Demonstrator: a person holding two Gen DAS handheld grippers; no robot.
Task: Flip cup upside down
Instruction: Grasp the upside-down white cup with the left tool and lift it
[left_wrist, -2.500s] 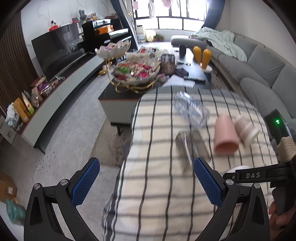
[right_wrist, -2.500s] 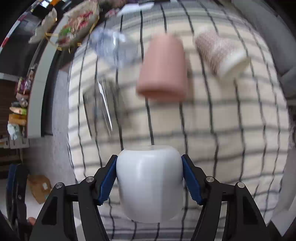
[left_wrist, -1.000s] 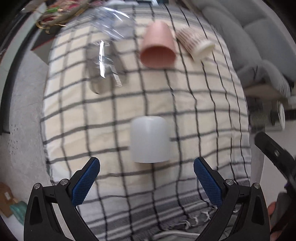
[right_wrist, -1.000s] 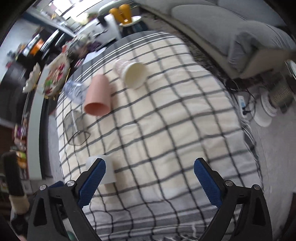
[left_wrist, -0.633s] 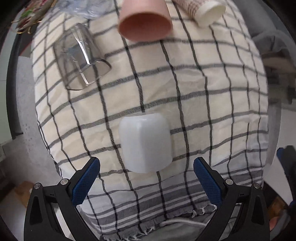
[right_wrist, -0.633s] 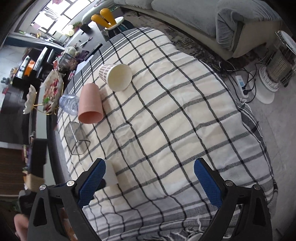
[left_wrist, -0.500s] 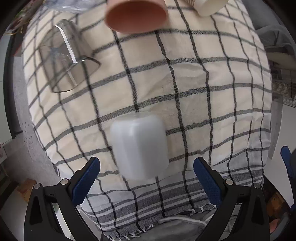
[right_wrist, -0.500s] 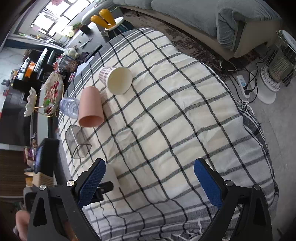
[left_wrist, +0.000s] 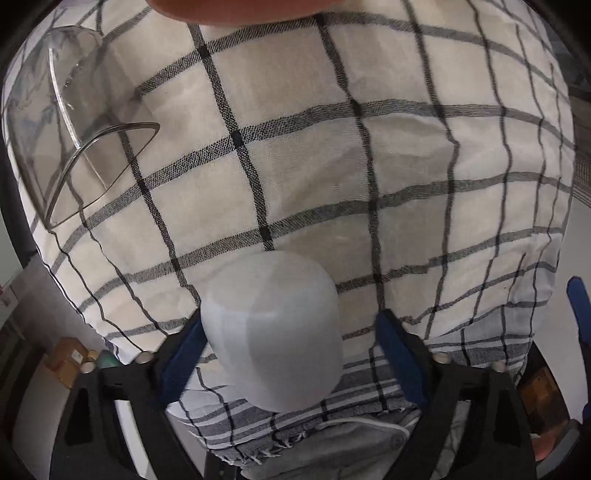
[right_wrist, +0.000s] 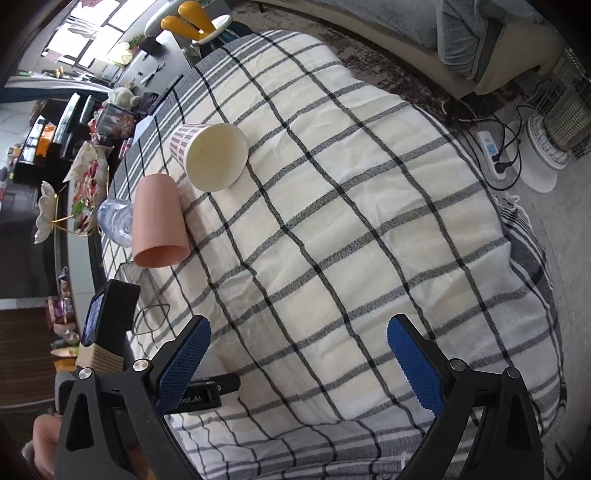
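Left gripper (left_wrist: 290, 343) astride white cup (left_wrist: 273, 328).

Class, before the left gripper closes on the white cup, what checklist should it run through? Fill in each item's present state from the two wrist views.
1. White cup sits between the left gripper pads: ok.
2. Cup centred in the gap: not ok; it sits against the left pad, with a gap to the right pad.
3. Left gripper open enough to take the cup: ok.
4. Right gripper out of the way: ok; open, empty, over bare checked cloth.
5. Clear glass cup apart from the white cup: ok.
6. Which end of the white cup is its open mouth: cannot tell.
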